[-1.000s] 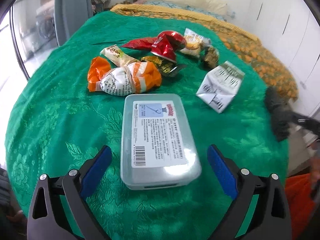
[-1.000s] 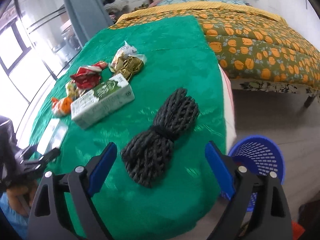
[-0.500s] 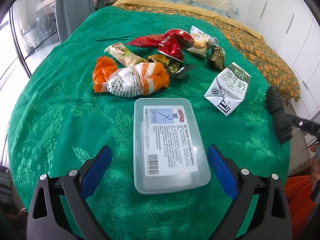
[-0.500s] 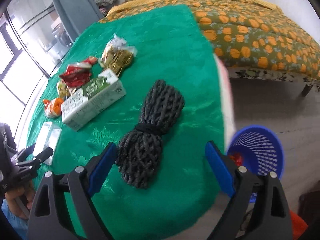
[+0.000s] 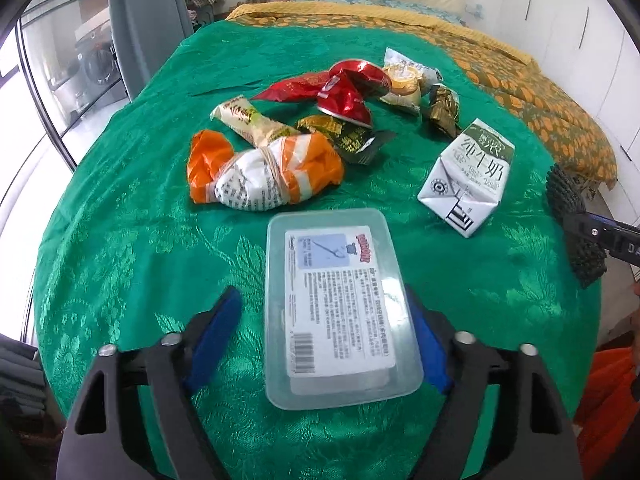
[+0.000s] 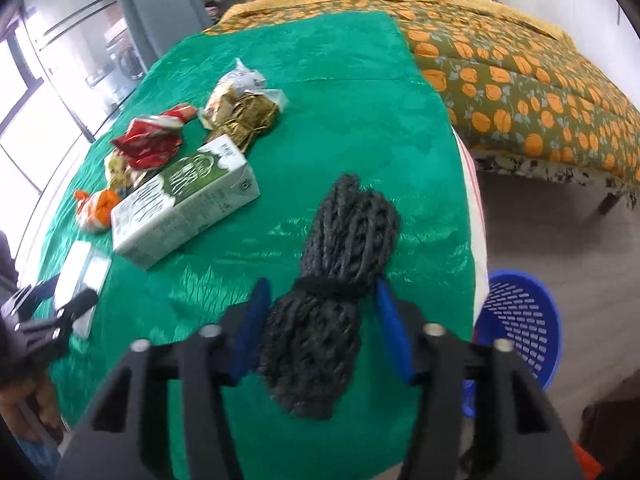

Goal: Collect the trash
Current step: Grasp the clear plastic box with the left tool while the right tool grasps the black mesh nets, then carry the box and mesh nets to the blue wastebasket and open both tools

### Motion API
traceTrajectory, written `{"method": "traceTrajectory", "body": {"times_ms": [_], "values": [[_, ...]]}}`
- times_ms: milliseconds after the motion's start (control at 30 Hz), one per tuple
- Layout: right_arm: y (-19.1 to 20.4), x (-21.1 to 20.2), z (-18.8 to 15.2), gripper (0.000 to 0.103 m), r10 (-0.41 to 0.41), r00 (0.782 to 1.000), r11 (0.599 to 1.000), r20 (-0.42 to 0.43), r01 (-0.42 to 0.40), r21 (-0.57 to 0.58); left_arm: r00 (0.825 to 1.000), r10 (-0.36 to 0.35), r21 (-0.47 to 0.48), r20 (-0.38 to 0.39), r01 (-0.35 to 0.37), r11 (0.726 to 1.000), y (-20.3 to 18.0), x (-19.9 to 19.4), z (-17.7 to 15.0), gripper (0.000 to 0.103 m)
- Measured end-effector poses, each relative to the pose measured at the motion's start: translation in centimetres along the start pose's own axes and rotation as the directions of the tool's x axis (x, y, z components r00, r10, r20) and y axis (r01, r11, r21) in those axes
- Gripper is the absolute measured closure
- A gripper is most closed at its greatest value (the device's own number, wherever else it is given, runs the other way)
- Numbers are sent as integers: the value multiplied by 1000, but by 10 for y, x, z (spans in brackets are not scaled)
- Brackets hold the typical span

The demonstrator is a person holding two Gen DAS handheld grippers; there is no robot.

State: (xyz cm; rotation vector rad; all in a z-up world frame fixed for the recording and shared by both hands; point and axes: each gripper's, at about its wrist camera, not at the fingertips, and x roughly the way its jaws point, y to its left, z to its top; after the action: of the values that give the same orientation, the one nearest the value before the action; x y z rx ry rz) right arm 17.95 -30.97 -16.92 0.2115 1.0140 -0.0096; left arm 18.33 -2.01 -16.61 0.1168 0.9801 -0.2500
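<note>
A clear plastic box (image 5: 338, 304) with a printed label lies on the green tablecloth (image 5: 132, 208). My left gripper (image 5: 324, 336) straddles its near half, jaws partly closed, the right pad at the box's side, the left pad a little apart. A dark rope bundle (image 6: 336, 280) lies near the table's right edge. My right gripper (image 6: 320, 320) straddles its tied middle, jaws narrowed close to it; contact is unclear. A crushed milk carton (image 5: 468, 178) and several wrappers, orange (image 5: 260, 174) and red (image 5: 344, 94), lie farther back.
A blue perforated basket (image 6: 516, 320) stands on the floor right of the table. A bed with an orange-patterned cover (image 6: 520, 68) lies behind. A window and curtain are at the left. The right gripper's tip shows at the left wrist view's right edge (image 5: 608, 234).
Both grippers have narrowed their jaws and moved forward: the left around the plastic box, the right around the rope bundle. The objects on the table have not moved.
</note>
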Motion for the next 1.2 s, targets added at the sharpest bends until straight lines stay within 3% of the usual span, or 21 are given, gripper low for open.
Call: {"method": "traceTrajectory", "body": {"times_ms": [33,167,300,467,667,933,1200], "values": [[0,-4,-2,59,1,1000,1000,10,-1,-11,1000,-18,-8,2,18,1000,1,-1,-1,41],[7,-23,-13,61,33,998,995,54,-28,-92,999,-18,-10,36,18,1000,0,-11,-9,41],[11,-38,-25,61,96,992,986,87,-82,-147,995,-70,-24,65,72,997,-5,-29,-20,41],[2,-43,-32,61,159,983,980,90,-146,-137,986,-142,-2,88,143,990,-35,-46,-21,41],[-47,-64,-30,61,96,987,992,131,-83,-100,961,-258,87,97,250,964,-104,-58,-4,41],[-150,-77,-30,61,-47,991,999,124,50,-20,914,-406,194,27,394,899,-227,-47,20,41],[-234,-53,-48,61,-100,991,995,84,97,38,890,-450,245,-65,452,858,-339,5,18,41]]}}
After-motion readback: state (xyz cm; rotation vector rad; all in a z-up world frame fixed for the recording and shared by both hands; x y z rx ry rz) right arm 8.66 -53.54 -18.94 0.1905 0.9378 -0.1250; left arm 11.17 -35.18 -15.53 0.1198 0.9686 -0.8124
